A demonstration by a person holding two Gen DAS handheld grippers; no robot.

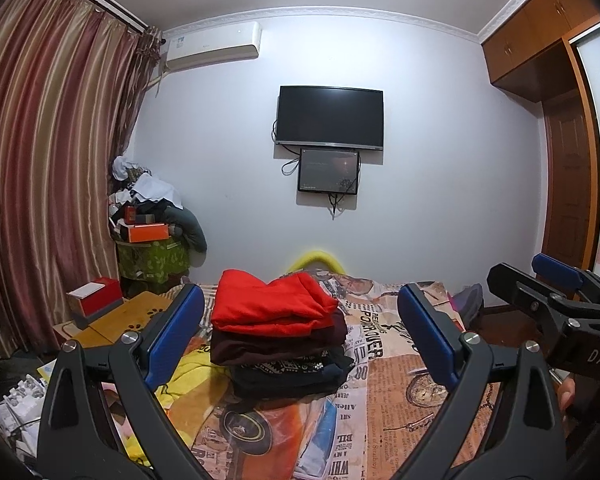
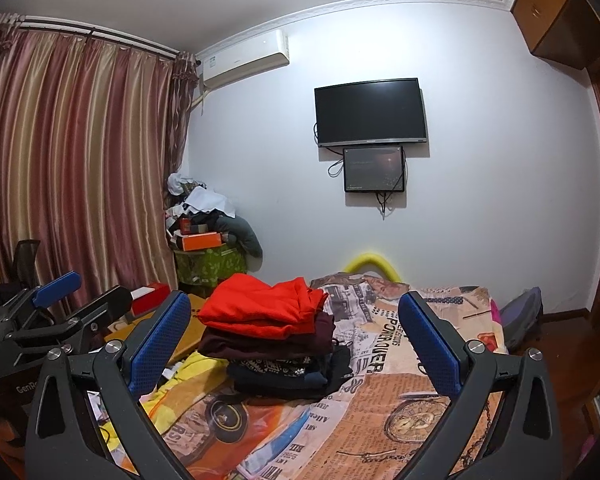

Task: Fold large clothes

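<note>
Home bedroom: bed (image 1: 420, 380) under newspaper-print cover, striped curtains (image 1: 48, 140), wall-mounted television (image 1: 329, 117), air conditioner (image 1: 214, 46) above, wooden wardrobe (image 1: 540, 28), cluttered corner pile (image 1: 152, 216), folded clothes stack (image 1: 278, 340).

the bed (image 1: 400, 392) wears a cover printed with newspaper text, watches and a car. a stack of folded clothes (image 1: 280, 344) sits directly on it near the middle: dark pieces at the bottom, a maroon one above, a red one on top. a rumpled yellow cloth (image 1: 188, 376) lies at its left edge.
</note>
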